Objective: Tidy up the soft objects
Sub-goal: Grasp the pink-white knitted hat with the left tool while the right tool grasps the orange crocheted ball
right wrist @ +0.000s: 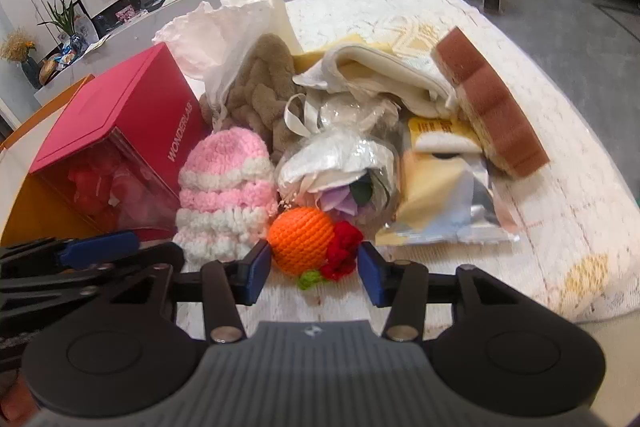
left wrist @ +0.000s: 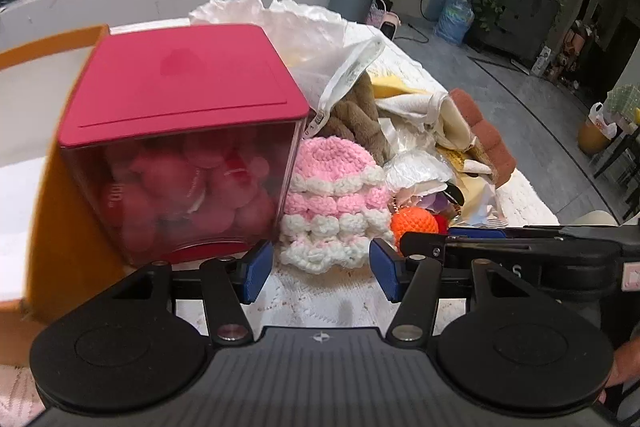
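From the left wrist, the left gripper gapes wide and empty, framing the pink-and-white knitted hat just right of the red-lidded box, seemingly lined up to take it. From the right wrist, the right gripper is equally open, holding nothing, its fingers either side of the crocheted orange right of that box.

Left gripper level, low over the table, jaws spread wide, nothing between them. Right gripper just to its right, same pose, jaws wide apart, not gripping anything.
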The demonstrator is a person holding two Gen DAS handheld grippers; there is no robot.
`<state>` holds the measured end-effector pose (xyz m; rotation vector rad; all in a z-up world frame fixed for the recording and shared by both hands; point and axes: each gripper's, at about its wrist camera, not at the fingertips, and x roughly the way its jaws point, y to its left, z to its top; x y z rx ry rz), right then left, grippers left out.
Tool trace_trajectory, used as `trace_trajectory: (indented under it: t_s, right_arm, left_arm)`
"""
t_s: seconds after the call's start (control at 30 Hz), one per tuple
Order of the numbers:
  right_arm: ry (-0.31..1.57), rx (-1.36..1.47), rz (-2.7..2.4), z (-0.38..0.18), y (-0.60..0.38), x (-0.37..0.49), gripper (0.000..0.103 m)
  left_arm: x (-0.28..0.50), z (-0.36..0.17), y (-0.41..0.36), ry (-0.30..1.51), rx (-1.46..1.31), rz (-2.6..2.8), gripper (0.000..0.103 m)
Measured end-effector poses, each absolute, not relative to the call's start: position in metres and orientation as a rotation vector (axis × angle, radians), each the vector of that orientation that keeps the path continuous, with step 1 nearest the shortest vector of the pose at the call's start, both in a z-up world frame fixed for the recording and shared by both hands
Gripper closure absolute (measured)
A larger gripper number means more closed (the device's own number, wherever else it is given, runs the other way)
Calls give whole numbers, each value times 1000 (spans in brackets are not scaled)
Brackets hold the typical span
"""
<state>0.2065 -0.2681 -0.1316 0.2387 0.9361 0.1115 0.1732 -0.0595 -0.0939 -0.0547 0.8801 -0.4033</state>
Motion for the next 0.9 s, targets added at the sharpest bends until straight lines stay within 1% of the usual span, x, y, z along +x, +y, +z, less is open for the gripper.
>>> trace_trajectory:
  t_s: [0.07,0.2,0.27,0.3,0.37,0.57,0.63,0.77,0.8,0.83,0.87,0.9]
  right_arm:
    - [939,230,112,-134,-266,209,51]
    - [965,304,110,-141,-275,216,50]
    - [969,339,112,-143,-280,217,50]
    - [968,343,113,-142,-280,216,52]
    - [958,336,107,-140,-280,214,53]
    - [957,342,91,-138,-282,209,54]
    - [958,351,94,-139,-284,210,54]
    - [958,349,104,-140,-284,209,54]
    - [959,347,107,-140,-283,209,54]
    - [958,343,109,-139,-282,210,54]
    - [956,338,111,-139,-281,210,54]
    - [955,333,114,-138,-280,209,54]
  left_arm:
    - [177,-97,-59,890,-70,-400,37]
    - [183,-104,-57,909,-105,-379,33]
    - [187,-108,-57,926,-122,-365,32]
    - [189,-111,-56,937,-136,-356,32]
    - [191,-115,-54,952,-171,-355,32]
    - [196,-124,-51,963,-256,-344,32]
    - [198,-126,-50,964,-281,-351,36]
    - [197,-126,-51,954,-299,-355,48]
    - [196,-126,-52,951,-294,-348,54]
    - [194,-125,-53,950,-288,-341,58]
    - [193,-123,-55,950,-279,-329,71]
    - [192,-122,-55,952,-269,-315,74]
